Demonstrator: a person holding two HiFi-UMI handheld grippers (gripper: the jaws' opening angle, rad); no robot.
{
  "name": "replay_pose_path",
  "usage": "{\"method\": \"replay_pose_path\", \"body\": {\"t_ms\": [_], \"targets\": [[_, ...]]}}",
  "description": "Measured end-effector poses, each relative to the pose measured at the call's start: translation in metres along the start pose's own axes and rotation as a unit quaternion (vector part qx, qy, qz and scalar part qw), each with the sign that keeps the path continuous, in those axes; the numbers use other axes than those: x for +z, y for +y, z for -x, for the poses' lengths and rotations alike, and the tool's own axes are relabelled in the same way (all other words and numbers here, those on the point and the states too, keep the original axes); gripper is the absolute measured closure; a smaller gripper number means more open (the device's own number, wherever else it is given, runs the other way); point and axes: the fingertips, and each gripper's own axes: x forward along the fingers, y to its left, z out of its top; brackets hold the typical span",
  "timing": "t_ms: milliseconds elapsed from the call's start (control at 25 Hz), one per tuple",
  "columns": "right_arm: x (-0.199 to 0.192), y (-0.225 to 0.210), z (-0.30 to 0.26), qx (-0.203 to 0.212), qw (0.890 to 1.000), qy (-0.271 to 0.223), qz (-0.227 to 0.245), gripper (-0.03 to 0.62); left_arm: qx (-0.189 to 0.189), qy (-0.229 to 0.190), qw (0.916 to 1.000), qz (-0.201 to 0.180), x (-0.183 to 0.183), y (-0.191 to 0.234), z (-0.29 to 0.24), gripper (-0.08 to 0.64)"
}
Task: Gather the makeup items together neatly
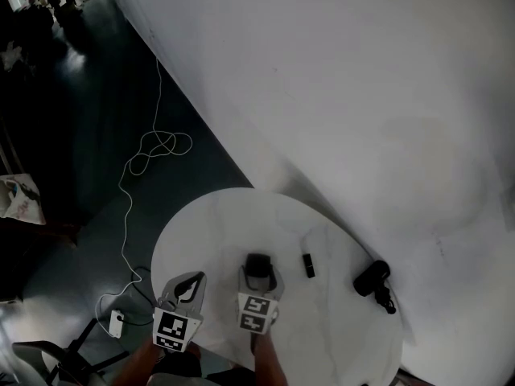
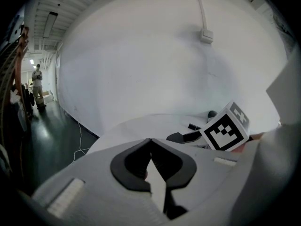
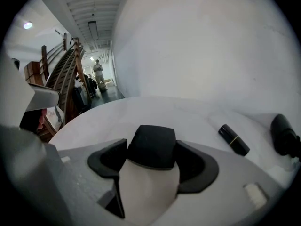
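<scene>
A white bottle with a black cap [image 3: 151, 173] stands between the jaws of my right gripper [image 3: 153, 150], whose pads sit against the cap's sides. In the head view that gripper [image 1: 258, 277] is near the front middle of the round white table [image 1: 217, 223], with the cap [image 1: 257, 263] at its tip. A black lipstick tube [image 1: 308, 265] [image 3: 233, 139] lies just right of it. Further right, at the table's edge, rests a dark rounded item [image 1: 372, 278] [image 3: 283, 134] with a strap. My left gripper [image 1: 187, 285] [image 2: 150, 142] hovers at the front left, shut, holding nothing.
A white curved backdrop [image 1: 362, 95] rises behind the table's far right side. On the dark floor to the left a white cable [image 1: 153, 147] runs to a plug block [image 1: 117, 322]. A chair frame [image 1: 56, 360] sits at lower left. A person [image 2: 37, 84] stands far off.
</scene>
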Motion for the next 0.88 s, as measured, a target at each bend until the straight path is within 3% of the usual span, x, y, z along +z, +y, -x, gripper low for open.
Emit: {"method": "replay_pose_path", "body": {"t_ms": [480, 880], "targets": [[0.022, -0.014, 0.034, -0.008, 1.000, -0.029, -0.009, 0.267, -0.016, -0.029, 0.9993, -0.017, 0.033, -0.017, 0.003, 0.549], [0.035, -0.063, 0.111, -0.055, 0.995, -0.069, -0.035, 0.268, -0.073, -0.070, 0.9934, -0.053, 0.082, -0.083, 0.008, 0.549]]}}
